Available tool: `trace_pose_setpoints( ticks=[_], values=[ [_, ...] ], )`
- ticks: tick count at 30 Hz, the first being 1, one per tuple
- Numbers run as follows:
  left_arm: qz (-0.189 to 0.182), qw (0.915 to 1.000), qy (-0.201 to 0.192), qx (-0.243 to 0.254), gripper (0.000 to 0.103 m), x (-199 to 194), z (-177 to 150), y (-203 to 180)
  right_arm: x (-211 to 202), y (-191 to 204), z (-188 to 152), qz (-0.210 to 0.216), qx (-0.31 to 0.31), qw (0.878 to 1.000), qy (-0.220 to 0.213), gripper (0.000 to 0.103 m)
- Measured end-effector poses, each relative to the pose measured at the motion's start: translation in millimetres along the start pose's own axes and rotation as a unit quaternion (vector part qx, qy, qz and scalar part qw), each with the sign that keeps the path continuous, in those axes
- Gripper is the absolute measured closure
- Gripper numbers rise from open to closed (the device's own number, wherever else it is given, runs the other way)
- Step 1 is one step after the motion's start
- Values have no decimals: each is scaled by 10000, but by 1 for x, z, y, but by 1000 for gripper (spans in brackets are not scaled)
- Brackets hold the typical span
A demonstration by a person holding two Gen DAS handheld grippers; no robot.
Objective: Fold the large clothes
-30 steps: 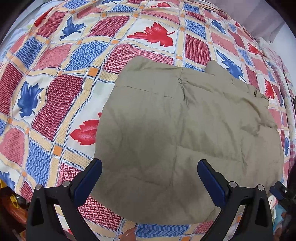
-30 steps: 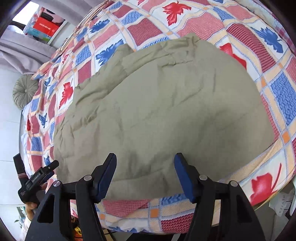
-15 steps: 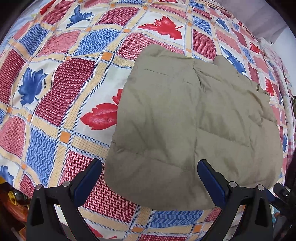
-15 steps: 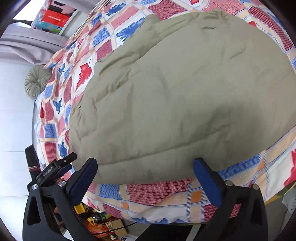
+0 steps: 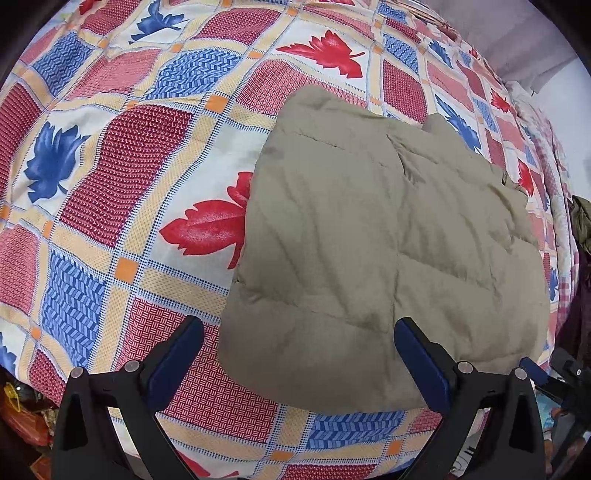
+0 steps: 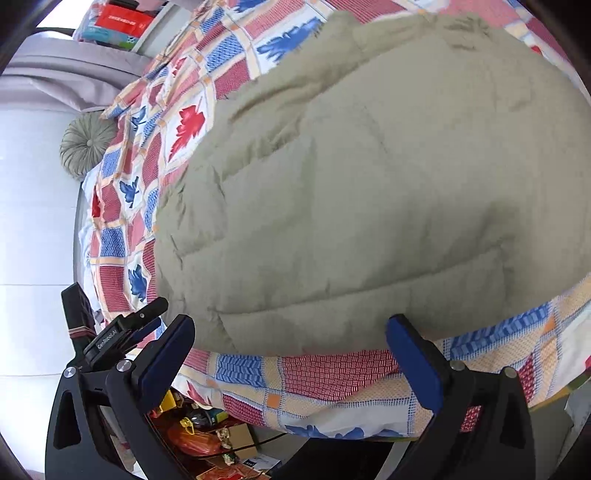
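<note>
Olive quilted jacket (image 5: pixel 388 258), folded into a rough rectangle, lying flat on the bed (image 5: pixel 110 184) near its front edge, over a patchwork cover of red and blue leaf squares. Stitched panel seams and shallow creases visible across the top layer; far corners slightly rumpled.

Left gripper (image 5: pixel 299 354) held just off the front edge of the bed, fingers (image 5: pixel 421 362) spread wide and empty, the jacket's near left corner framed between them without contact.

Right gripper (image 6: pixel 290 350) likewise off the bed edge, fingers (image 6: pixel 413 362) released and wide apart, holding nothing; jacket hem just beyond the tips, apart from them. Part of the other gripper seen at lower left in the right wrist view.

Round pleated cushion (image 6: pixel 86 144) at the far end of the bed, beside grey curtains. Coloured boxes (image 6: pixel 114 24) on a ledge beyond. Clutter (image 6: pixel 207 435) on the floor under the bed's front edge.
</note>
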State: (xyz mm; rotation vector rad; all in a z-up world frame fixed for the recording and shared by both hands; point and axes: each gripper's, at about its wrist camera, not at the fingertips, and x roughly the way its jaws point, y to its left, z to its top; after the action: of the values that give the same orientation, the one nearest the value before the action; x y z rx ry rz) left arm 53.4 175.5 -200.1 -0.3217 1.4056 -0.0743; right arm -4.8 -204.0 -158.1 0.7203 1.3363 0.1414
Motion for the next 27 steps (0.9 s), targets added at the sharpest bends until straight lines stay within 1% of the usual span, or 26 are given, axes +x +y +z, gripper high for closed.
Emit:
trace_pose_setpoints(
  ticks=[4, 5, 8, 9, 10, 13, 14, 17, 19, 22, 24, 27],
  values=[
    [41, 10000, -53, 66, 0, 0, 11, 8, -4, 6, 9, -14, -46, 9999, -106, 0],
    [-23, 9999, -37, 92, 0, 1, 14, 11, -3, 8, 11, -32, -59, 9999, -106, 0],
    [-521, 9986, 38, 53, 0, 4, 29, 30, 2, 8, 15, -89, -60, 9999, -63, 0],
    [-771, 9970, 88, -8, 0, 7, 36, 39, 4, 8, 15, -103, -38, 9999, -37, 0],
    [-1052, 9943, 172, -64, 0, 10, 42, 47, 5, 6, 16, -108, -20, 9999, -25, 0],
    [-1710, 9841, 451, -149, 0, 28, 58, 64, 10, 4, 17, -142, 19, 9999, 25, 0],
    [-1786, 9825, 515, -131, 0, 33, 61, 65, 12, 4, 17, -159, 27, 9999, 46, 0],
    [-2023, 9764, 749, 128, 0, 55, 72, 58, 18, 3, 16, -222, 8, 9997, 104, 0],
    [-2366, 9664, 977, 239, 0, 70, 76, 47, 21, 4, 16, -272, -11, 9995, 135, 0],
    [-2769, 9523, 1200, 460, 0, 84, 81, 24, 25, 4, 17, -325, -27, 9993, 169, 0],
    [-2880, 9471, 1305, 558, 0, 92, 84, 11, 27, 4, 17, -352, -43, 9992, 191, 0],
    [-2862, 9446, 1477, 632, 0, 108, 89, -4, 27, 7, 17, -367, -83, 9990, 238, 0]
  ],
)
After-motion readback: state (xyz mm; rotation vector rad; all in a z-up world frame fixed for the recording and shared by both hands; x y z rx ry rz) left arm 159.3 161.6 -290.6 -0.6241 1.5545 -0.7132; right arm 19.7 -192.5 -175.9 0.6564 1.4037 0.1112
